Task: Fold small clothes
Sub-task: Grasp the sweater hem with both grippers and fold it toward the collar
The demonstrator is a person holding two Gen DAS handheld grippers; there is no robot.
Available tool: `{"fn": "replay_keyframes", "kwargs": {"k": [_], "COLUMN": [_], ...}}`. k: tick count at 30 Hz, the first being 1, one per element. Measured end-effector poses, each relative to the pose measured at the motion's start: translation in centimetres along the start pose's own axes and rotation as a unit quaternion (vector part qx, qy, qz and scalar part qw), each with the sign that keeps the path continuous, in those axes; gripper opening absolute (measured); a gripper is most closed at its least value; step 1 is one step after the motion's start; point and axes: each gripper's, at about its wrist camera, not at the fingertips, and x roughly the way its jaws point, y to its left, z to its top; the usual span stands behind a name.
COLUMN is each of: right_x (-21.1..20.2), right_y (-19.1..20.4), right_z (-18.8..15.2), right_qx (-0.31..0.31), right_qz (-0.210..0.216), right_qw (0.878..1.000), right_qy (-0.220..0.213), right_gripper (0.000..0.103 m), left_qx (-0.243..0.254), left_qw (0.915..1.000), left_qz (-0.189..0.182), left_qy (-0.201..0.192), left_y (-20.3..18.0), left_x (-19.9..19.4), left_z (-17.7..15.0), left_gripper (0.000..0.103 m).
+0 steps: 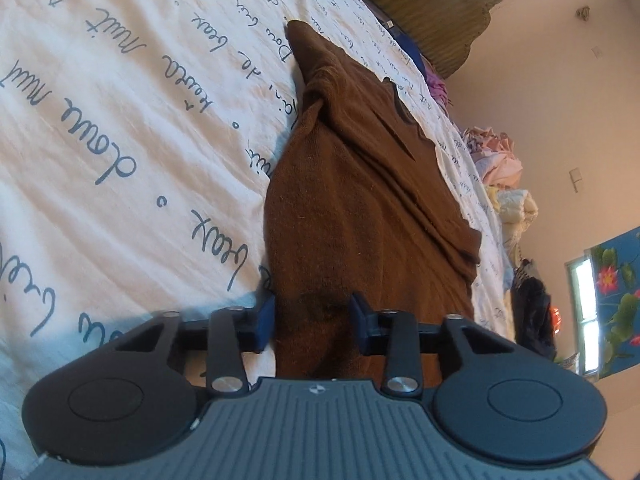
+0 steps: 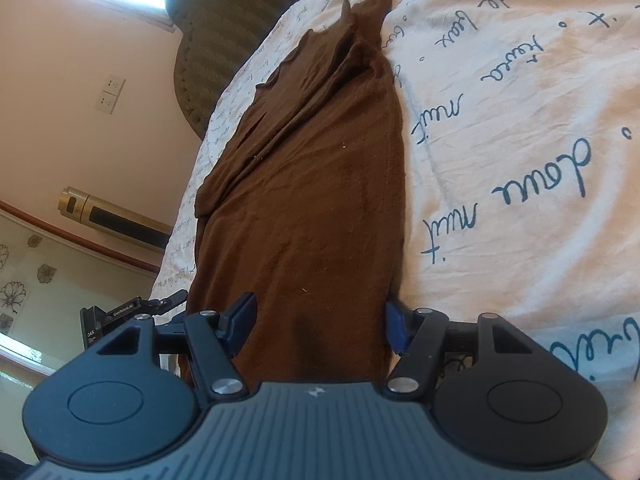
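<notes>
A brown knitted garment [image 1: 360, 200] lies stretched out in a long strip on a white bedsheet with blue handwriting [image 1: 120, 120]. My left gripper [image 1: 314, 320] sits at the garment's near end. Its blue pads [image 1: 265, 320] press on bunched brown fabric from both sides, and a dark crease shows between them. In the right wrist view the same garment [image 2: 312, 160] runs away from my right gripper [image 2: 320, 324]. The right gripper's jaws stand wide open astride the near end, with flat cloth between them. The right pad [image 2: 396, 330] sits at the cloth's edge.
A woven brown headboard or cushion [image 1: 420, 4] stands at the far end of the bed. Piled pale clothes [image 1: 500, 160] lie along the bed's far side. A gold and black cylinder [image 2: 108, 216] is by the wall. A black device [image 2: 132, 312] shows left of the right gripper.
</notes>
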Motion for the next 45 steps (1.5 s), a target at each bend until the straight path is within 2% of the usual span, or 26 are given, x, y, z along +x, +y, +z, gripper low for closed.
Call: {"fn": "replay_keyframes", "kwargs": {"k": [1,2,3,8,11,13,14,15,16,17,18,19,20,21,23,25,28,31,33,34,35,36,37,39,43,45], "right_x": [0.3,0.7,1.1,-1.4,-1.9,-1.7,-1.6,-1.7,-1.8,-2.0,-2.2,-2.5,-2.7,-2.9,-2.6,-1.7,-1.0,-1.1,-0.9,-0.7,-0.5,-0.1,0.3,0.4,-1.7,-3.5], "right_y": [0.2,0.4,0.3,0.7,-1.5,-2.4,-2.4,-2.2,-1.9,-1.7,-1.6,-1.3,-1.1,-1.0,-1.0,-1.3,-1.6,-1.8,-1.6,-1.5,-1.3,-1.4,-1.3,-1.1,0.3,0.9], "right_z": [0.0,0.0,0.1,-0.2,-0.2,-0.4,-0.4,-0.6,-0.8,-1.1,-1.3,-1.6,-1.9,-2.1,-2.9,-3.6,-4.0,-4.1,-4.3,-4.4,-4.5,-4.5,-4.6,-4.9,-4.4,-3.8], "right_qx": [-0.007,-0.015,-0.016,-0.035,-0.01,0.016,0.023,0.022,0.017,0.012,0.009,0.006,0.004,0.002,0.015,0.039,0.063,0.08,0.073,0.072,0.073,0.07,0.063,0.049,0.019,-0.007], "right_qz": [-0.004,-0.019,-0.046,-0.058,-0.07,-0.037,-0.034,-0.034,-0.028,-0.019,-0.008,0.005,0.022,0.044,0.075,0.101,0.122,0.137,0.125,0.124,0.116,0.096,0.073,0.065,0.071,0.055], "right_qw": [1.0,1.0,0.999,0.998,0.997,0.999,0.999,0.999,0.999,1.0,1.0,1.0,0.999,0.998,0.995,0.991,0.987,0.985,0.986,0.986,0.987,0.989,0.99,0.992,0.994,0.995], "right_qy": [0.003,0.009,0.018,0.0,0.001,-0.005,-0.007,-0.006,-0.002,0.006,0.016,0.024,0.031,0.044,0.065,0.084,0.081,0.072,0.079,0.081,0.083,0.093,0.101,0.097,0.081,0.079], "right_gripper": [0.05,0.001,0.004,0.003,0.003,0.004,0.006,0.007,0.014,0.029,0.037,0.053,0.066,0.07,0.071,0.071,0.07,0.067,0.065,0.059,0.033,0.015,0.005,0.004,0.004,0.004], "left_qx": [0.01,0.017,0.027,0.094,0.094,0.081,0.074,0.068,0.06,0.051,0.043,0.036,0.026,0.012,-0.029,-0.061,-0.071,-0.07,-0.059,-0.052,-0.044,-0.035,-0.024,-0.006,0.033,0.053], "left_qw": [0.9998,0.9994,0.999,0.9909,0.9912,0.9929,0.9937,0.9951,0.997,0.9983,0.999,0.9992,0.9989,0.9982,0.9953,0.9916,0.9901,0.9894,0.9884,0.9875,0.9876,0.9885,0.9896,0.9918,0.9931,0.9933], "left_qz": [0.017,0.03,0.035,0.079,0.088,0.087,0.082,0.07,0.047,0.022,-0.001,-0.02,-0.038,-0.057,-0.085,-0.101,-0.102,-0.103,-0.106,-0.11,-0.107,-0.099,-0.089,-0.061,-0.057,-0.051], "left_qy": [0.005,0.002,-0.001,-0.055,-0.028,-0.009,-0.015,-0.016,-0.014,-0.013,-0.011,-0.003,0.007,0.017,0.036,0.052,0.065,0.076,0.091,0.101,0.106,0.109,0.111,0.112,0.097,0.089], "left_y": [-0.2,-0.3,-0.5,-2.2,-0.5,0.6,0.9,1.0,1.1,1.1,1.2,1.3,1.3,1.6,2.5,3.2,3.6,3.5,3.1,2.8,2.5,2.1,1.7,1.1,-0.3,-0.5], "left_x": [0.2,0.2,0.0,-4.8,-4.2,-3.1,-3.1,-3.5,-4.0,-4.5,-5.0,-5.4,-5.7,-5.9,-5.9,-5.7,-5.6,-5.5,-5.3,-5.1,-4.8,-4.5,-4.3,-4.1,-5.8,-6.9], "left_z": [-0.1,-0.3,-0.3,0.4,0.6,0.0,-0.4,-0.8,-1.2,-1.8,-2.5,-3.2,-3.9,-4.7,-6.1,-7.4,-8.6,-9.0,-9.2,-9.4,-9.6,-9.8,-9.9,-10.0,-10.0,-9.9], "left_gripper": [0.0,0.001,0.001,0.001,0.001,0.001,0.005,0.015,0.035,0.048,0.07,0.081,0.082,0.081,0.078,0.06,0.043,0.042,0.042,0.042,0.042,0.034,0.009,0.003,0.003,0.003]}}
